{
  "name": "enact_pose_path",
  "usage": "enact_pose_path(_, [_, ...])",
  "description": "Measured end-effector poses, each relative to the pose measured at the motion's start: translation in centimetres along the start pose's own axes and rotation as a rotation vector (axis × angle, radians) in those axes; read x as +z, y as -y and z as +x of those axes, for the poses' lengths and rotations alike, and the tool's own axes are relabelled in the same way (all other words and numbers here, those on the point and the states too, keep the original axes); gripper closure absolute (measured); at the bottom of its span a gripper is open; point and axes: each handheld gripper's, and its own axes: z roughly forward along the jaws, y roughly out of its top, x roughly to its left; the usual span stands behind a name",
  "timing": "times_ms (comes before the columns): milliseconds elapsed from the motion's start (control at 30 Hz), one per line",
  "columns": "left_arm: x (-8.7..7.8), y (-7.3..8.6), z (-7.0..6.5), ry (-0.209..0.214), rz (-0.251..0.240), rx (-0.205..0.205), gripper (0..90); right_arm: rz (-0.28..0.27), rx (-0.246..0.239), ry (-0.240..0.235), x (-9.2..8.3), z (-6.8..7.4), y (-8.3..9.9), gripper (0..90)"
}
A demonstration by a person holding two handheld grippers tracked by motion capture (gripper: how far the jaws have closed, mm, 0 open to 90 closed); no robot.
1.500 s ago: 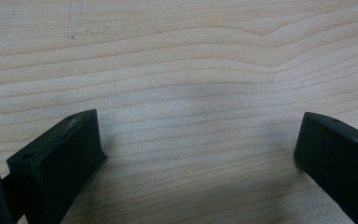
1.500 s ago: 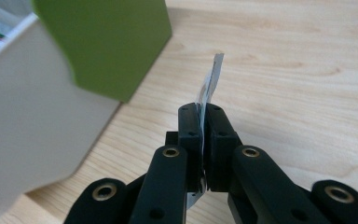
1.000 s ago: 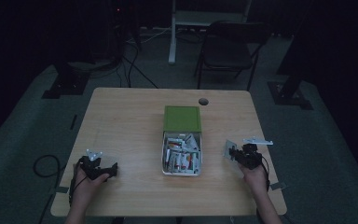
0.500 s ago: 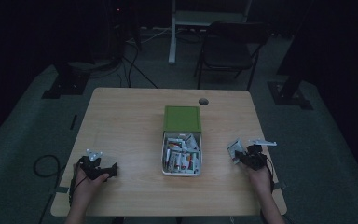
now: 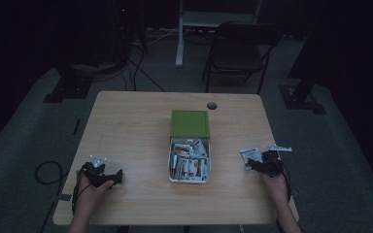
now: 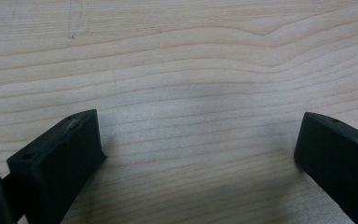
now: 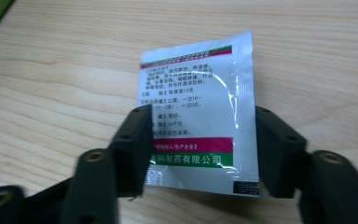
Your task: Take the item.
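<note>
Fingers on our right gripper (image 7: 200, 144) have just been opening, and the white sachet (image 7: 198, 114) sits loose between them on the table (image 5: 126, 126). Our left gripper (image 6: 198, 154), near left, gapes wide over bare wood.

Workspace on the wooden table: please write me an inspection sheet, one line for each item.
Surface: light wooden table, round hole near far edge.
Job's things: white printed sachet lying flat between the right gripper's jaws; open metal box of sachets mid-table, green lid behind it.
Clutter: nothing seen.
Grippers: right gripper jaws have just been opening, pads apart from sachet; left gripper open over bare wood.
Cables: black cable loops off the table's left side.
Surroundings: dark room, folding chair behind table.
</note>
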Motion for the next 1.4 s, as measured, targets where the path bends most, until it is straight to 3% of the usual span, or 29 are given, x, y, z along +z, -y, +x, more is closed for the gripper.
enact_pose_path(167, [0.0,0.0,0.0,0.0,0.001,0.0,1.1,0.007,0.002,0.011,-0.2,-0.6,0.5,29.6])
enact_pose_path(367, [0.0,0.0,0.0,0.0,0.0,-0.001,1.1,-0.023,0.015,-0.042,-0.7,-1.0,1.1,20.0])
enact_pose_path(467, [0.0,0.0,0.0,0.0,0.001,-0.001,1.1,-0.046,0.006,-0.07,-0.8,-0.6,1.4,16.6])
enact_pose_path(633, [0.0,0.0,0.0,0.0,0.0,-0.001,1.1,-0.077,-0.016,-0.167,-1.1,0.0,1.6,13.4])
enact_pose_path(833, [0.0,0.0,0.0,0.0,0.0,-0.002,1.1,-0.088,-0.013,-0.174,-0.9,1.1,1.6,13.6])
enact_pose_path(1033, [0.0,0.0,0.0,0.0,0.0,-0.001,1.1,-0.098,-0.092,-0.2,-0.8,2.2,1.8,13.7])
enact_pose_path(1067, [0.0,0.0,0.0,0.0,0.0,-0.002,1.1,-0.099,-0.148,-0.207,-0.8,2.6,1.9,13.8])
enact_pose_path(1233, [0.0,0.0,0.0,0.0,0.0,-0.002,1.1,-0.133,-0.28,-0.209,-0.8,3.9,2.2,14.4])
enact_pose_path(1333, [0.0,0.0,0.0,0.0,0.001,-0.001,1.1,-0.129,-0.35,-0.265,-0.5,4.4,2.3,14.3])
enact_pose_path(1400, [0.0,0.0,0.0,0.0,0.001,-0.001,1.1,-0.131,-0.363,-0.278,-0.4,4.6,2.3,14.3])
